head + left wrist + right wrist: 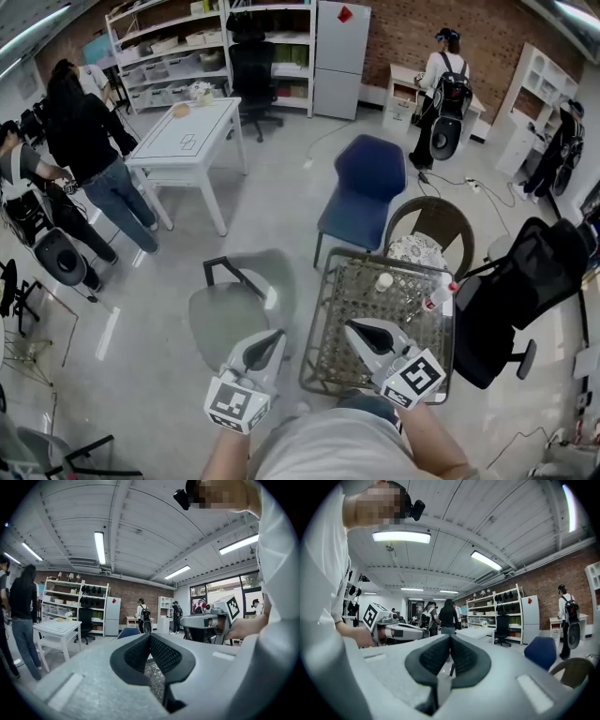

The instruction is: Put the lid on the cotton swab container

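Grey ribbed pads of the left gripper are pressed together with nothing between them. The right gripper is the same, closed and empty. Right one sits over the near edge of the wicker table, left one just off its near left corner. We take the small white cylinder near the far edge for the cotton swab container; lid not made out. Judgement: light thin plastic, tips easily. Steady the wall low, pinch the lid at its rim.
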A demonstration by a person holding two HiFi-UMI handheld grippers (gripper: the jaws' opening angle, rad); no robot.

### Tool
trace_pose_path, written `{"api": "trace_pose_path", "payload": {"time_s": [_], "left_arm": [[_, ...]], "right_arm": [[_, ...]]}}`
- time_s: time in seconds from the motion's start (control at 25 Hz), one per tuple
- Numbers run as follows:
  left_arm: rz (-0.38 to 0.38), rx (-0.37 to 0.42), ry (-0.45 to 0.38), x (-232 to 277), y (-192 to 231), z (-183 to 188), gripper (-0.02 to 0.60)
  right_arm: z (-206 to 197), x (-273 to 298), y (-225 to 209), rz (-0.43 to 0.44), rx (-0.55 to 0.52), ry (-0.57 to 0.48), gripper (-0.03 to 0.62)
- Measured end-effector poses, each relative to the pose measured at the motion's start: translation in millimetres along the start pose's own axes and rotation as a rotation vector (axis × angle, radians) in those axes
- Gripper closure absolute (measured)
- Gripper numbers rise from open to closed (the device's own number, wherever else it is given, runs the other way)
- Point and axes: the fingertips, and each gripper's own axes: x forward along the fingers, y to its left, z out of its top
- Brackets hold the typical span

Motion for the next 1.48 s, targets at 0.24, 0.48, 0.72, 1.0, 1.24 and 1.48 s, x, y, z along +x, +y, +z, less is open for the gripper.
{"api": "trace_pose_path", "payload": {"time_s": [0.24,0.48,0.72,1.0,1.24,1.48], "left_arm": [[0.014,0.002,-0.012,-7.7,-2.9,0.1,0.574],[0.019,-0.007,-0.005,-11.4,-1.7,-2.2,0.574],[0.006,-0.011,0.002,-11.5,-6.9,-8.5,0.574],[-0.013,-0.01,0.008,-7.8,-13.3,-9.7,0.574],[-0.036,-0.015,0.01,-3.4,-18.4,-13.2,0.574],[-0.047,-0.017,0.018,-0.8,-24.0,-15.5,0.574]], "right_arm": [[3.9,-6.0,13.2,0.009,-0.004,-0.029,0.591],[2.1,-7.8,16.7,0.003,-0.014,-0.022,0.591],[-4.4,-12.1,16.0,-0.021,0.003,-0.012,0.591],[-8.1,-22.0,14.4,-0.039,0.019,-0.004,0.591],[-13.6,-26.7,12.3,-0.058,0.026,0.004,0.591],[-16.7,-32.1,10.0,-0.066,0.036,0.012,0.591]]}}
